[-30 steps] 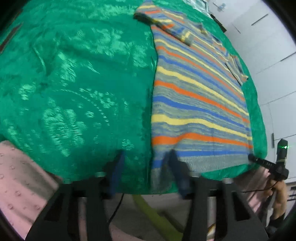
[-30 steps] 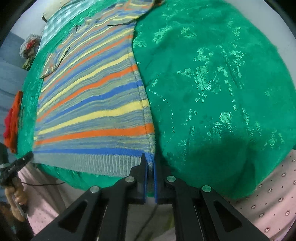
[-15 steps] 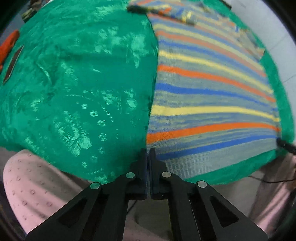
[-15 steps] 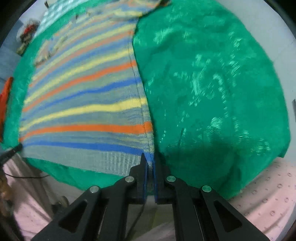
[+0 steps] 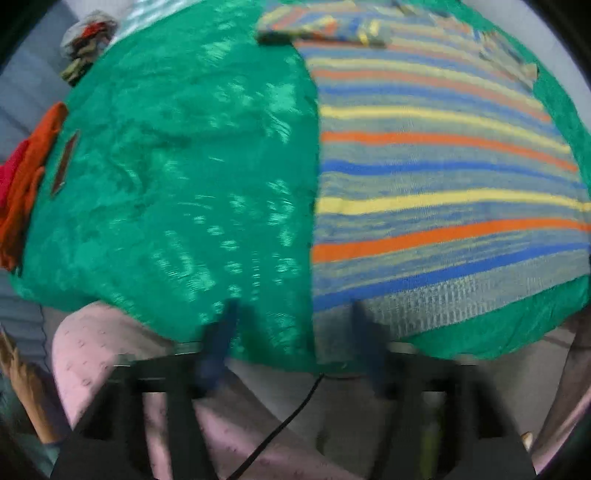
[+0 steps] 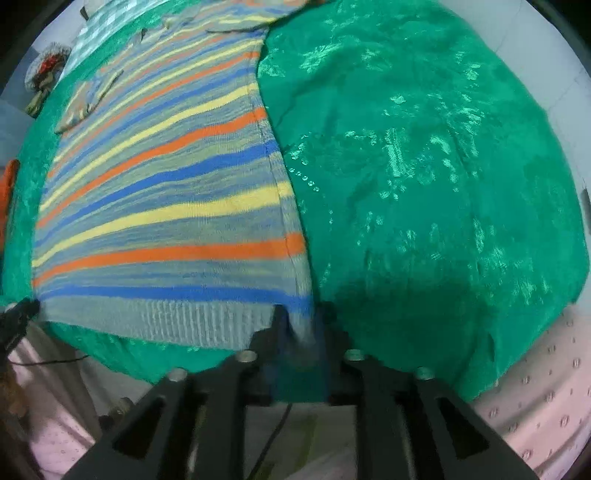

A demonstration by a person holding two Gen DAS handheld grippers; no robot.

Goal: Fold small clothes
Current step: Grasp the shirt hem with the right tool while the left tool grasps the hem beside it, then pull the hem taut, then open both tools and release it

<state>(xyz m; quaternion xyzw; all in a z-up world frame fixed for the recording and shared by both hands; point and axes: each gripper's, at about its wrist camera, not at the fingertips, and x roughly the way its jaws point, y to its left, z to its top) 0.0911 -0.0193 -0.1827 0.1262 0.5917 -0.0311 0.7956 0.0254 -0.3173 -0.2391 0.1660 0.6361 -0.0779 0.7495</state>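
Observation:
A striped knit sweater (image 5: 436, 177) in grey, blue, yellow and orange lies flat on a green cloth (image 5: 184, 177), hem toward me. My left gripper (image 5: 295, 325) is open, its blue fingers either side of the hem's left corner. In the right wrist view the sweater (image 6: 166, 206) fills the left half. My right gripper (image 6: 301, 325) has its fingers slightly apart around the hem's right corner, which sits loosely between them.
Orange and red garments (image 5: 26, 177) lie at the green cloth's left edge. A bundle of clothes (image 5: 86, 40) sits at the far left corner. A checked cloth (image 6: 107, 26) lies beyond the sweater. The green cloth (image 6: 443, 166) hangs over the table's front edge.
My left gripper has opened from shut to wide open at the hem's left corner. My right gripper has parted slightly from its tight pinch on the right corner.

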